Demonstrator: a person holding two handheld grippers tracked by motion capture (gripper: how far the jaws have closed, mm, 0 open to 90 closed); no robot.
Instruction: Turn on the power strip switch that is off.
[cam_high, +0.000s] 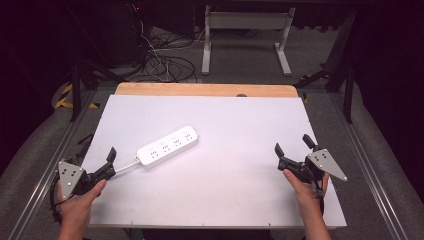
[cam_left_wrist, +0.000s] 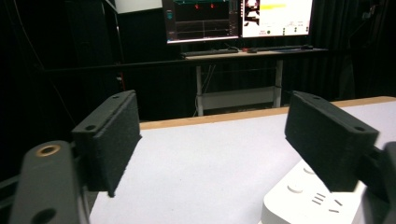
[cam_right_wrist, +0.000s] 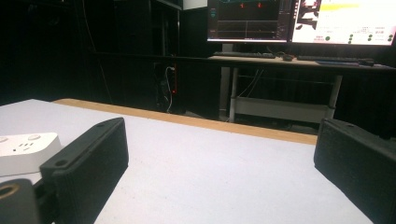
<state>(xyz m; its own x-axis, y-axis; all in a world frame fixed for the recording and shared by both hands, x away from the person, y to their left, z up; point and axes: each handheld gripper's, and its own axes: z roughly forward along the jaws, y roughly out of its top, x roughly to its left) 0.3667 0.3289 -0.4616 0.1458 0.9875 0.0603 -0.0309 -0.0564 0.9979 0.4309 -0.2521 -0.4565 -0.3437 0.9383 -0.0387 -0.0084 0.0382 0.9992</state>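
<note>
A white power strip (cam_high: 168, 146) lies at a slant on the white table board (cam_high: 225, 180), left of centre. Its short white cable (cam_high: 131, 163) runs toward my left gripper (cam_high: 108, 165), which is held low near the board's left edge, just short of the strip's near end. In the left gripper view the left gripper (cam_left_wrist: 212, 135) stands open with bare board between the jaws, and the strip (cam_left_wrist: 308, 200) sits beside the right jaw. My right gripper (cam_high: 294, 146) is open near the right edge with nothing between its jaws. The right gripper view shows the right gripper (cam_right_wrist: 219, 149) and the strip (cam_right_wrist: 25, 149) far off.
A wooden strip (cam_high: 205, 89) borders the board's far edge. Beyond it stand a white desk frame (cam_high: 247, 35) and tangled floor cables (cam_high: 165, 62). Monitors (cam_left_wrist: 238, 16) glow on a desk past the table. Metal rails (cam_high: 367, 165) run along both sides.
</note>
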